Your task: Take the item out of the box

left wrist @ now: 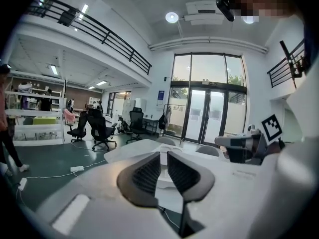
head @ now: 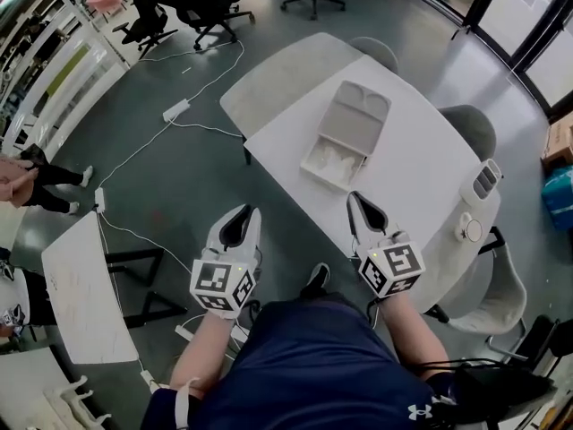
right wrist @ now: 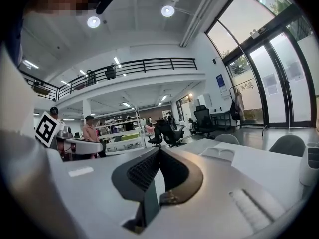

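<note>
An open beige box (head: 345, 133) lies on the white table (head: 421, 150), its lid folded back away from me. White crumpled material (head: 333, 162) fills the near tray. My left gripper (head: 240, 227) hangs off the table's near-left edge, over the floor, jaws together with only a thin slit and nothing between them (left wrist: 163, 156). The right gripper (head: 363, 213) sits at the table's near edge, short of the box, shut and empty (right wrist: 159, 153). In the right gripper view the box lid (right wrist: 219, 153) shows ahead to the right.
A white device (head: 482, 183) and a round object (head: 469, 231) rest at the table's right end. Grey chairs (head: 470, 128) stand behind it. A small white table (head: 85, 285) is at my left, with cables and a power strip (head: 175, 110) on the floor. Black office chairs (head: 192, 7) stand farther off.
</note>
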Demonstrator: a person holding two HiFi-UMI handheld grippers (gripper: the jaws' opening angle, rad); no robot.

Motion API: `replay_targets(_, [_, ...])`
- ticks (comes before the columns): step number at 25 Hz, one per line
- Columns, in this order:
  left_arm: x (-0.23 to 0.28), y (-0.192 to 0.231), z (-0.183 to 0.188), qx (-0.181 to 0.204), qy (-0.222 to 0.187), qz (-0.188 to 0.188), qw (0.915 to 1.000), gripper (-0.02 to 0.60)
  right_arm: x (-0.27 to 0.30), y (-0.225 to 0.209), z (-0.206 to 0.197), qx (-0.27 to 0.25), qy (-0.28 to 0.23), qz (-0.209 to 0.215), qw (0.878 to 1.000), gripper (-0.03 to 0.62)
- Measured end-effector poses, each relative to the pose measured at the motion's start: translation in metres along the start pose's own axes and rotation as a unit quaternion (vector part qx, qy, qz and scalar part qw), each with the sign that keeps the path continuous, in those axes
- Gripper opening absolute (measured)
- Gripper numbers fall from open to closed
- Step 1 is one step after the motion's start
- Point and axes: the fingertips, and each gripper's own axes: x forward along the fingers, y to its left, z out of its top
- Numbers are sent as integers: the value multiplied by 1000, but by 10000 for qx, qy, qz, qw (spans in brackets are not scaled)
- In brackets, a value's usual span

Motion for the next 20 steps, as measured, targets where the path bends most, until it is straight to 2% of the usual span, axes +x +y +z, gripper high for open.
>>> replay_targets(13, [49,11,14,122,111,-58,9998,48,34,-33,2,135,104,-42,9998,3])
replay_targets(16, [68,22,16,153,197,-158,9996,48,37,-43,4,158,128,-224,9995,3])
replay_targets(20, [111,32,23,354,273,-483,9978,48,40,-72,7,183,105,-748,9970,3])
